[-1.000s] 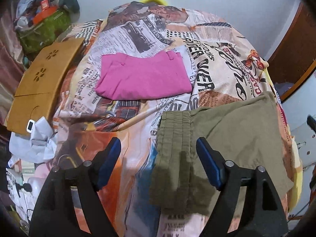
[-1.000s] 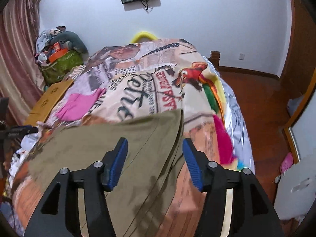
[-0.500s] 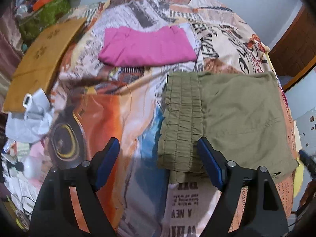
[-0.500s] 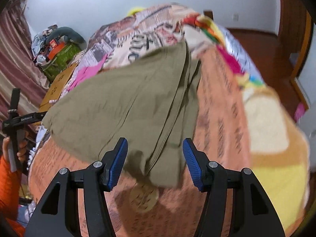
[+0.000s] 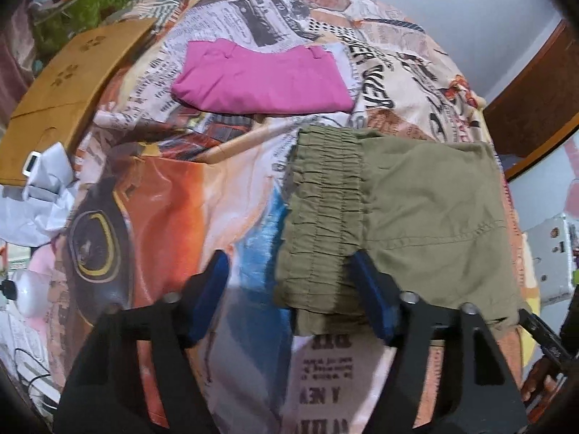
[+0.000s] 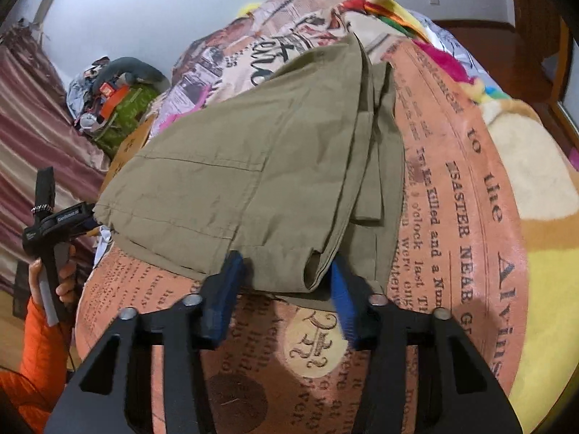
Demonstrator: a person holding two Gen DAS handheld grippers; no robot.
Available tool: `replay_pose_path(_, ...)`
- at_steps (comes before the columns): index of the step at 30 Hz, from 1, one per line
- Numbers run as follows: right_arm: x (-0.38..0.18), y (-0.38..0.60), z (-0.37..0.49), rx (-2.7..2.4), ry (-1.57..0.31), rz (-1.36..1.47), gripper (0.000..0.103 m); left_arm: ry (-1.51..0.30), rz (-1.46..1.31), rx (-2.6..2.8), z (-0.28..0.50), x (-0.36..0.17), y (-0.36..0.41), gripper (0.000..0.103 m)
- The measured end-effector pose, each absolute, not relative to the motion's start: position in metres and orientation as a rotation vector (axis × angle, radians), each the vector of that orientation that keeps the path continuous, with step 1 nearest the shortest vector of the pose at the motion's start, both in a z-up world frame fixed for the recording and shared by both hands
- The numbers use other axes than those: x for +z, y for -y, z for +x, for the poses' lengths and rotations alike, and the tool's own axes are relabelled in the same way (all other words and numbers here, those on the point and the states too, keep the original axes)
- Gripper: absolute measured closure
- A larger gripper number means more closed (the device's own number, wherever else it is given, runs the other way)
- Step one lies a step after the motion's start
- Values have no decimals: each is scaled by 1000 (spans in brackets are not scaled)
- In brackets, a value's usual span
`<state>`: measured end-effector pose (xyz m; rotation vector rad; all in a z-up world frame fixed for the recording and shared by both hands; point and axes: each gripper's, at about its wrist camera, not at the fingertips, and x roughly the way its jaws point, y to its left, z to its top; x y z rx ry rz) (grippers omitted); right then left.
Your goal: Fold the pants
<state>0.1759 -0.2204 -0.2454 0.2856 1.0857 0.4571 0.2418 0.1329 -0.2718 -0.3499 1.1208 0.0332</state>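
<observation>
Left gripper: mine, jaws spread wide and holding nothing; the near corner of the waistband sits between the blue pads, the right pad at the cloth, the left one over bare bedspread.

Right gripper: mine too, also spread and pinching nothing; the near folded corner of the pants pokes in between the pads.

Pants: olive, lying on the bedspread near its front edge, already doubled into a compact stack. In the right view several layers show at the side, their edges not quite lined up.

Waistband: the gathered elastic end, on the left of the stack, flat.

Progress: I judge the main folds are made. What is left looks like one more fold or a squaring-up of the loose layers on the right side; I cannot tell which from here.

Pink garment: folded, farther up the bed, apart from the pants; it looks finished.

Board: tan, on the far left edge of the bed, untouched.

Bags: heaped by the wall, beyond everything.
</observation>
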Motion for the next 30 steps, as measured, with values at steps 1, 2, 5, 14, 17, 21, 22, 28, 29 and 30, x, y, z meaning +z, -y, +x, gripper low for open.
replay_pose_path(1, -244, 219, 175, 461, -1078, 285, 75, -1123, -358, 19, 242, -271, -132, 48)
replay_pose_path(2, -243, 218, 175, 464, -1067, 289, 82, -1127, -371, -4, 243, -271, -131, 59)
replay_pose_path(5, -238, 214, 175, 459, -1032, 268, 90, -1146, -441, -52, 245, -271, -133, 74)
replay_pose_path(14, -226, 219, 176, 463, -972, 265, 97, -1146, -356, 46, 244, -261, -136, 78)
replay_pose_path(17, -226, 221, 177, 459, -969, 269, 97, -1153, -386, 35, 243, -263, -144, 46)
replay_pose_path(21, -232, 225, 179, 450, -985, 288, 97, -1194, -466, -25, 247, -273, -145, 37)
replay_pose_path(22, -234, 225, 179, 448, -989, 295, 97, -1203, -472, -36, 249, -276, -143, 36)
replay_pose_path(28, -236, 228, 181, 445, -992, 313, 97, -1213, -489, -77, 259, -280, -131, 36)
replay_pose_path(29, -235, 229, 181, 445, -988, 313, 97, -1201, -466, -75, 259, -277, -128, 43)
replay_pose_path(30, -233, 229, 181, 445, -983, 312, 97, -1194, -442, -68, 258, -274, -125, 47)
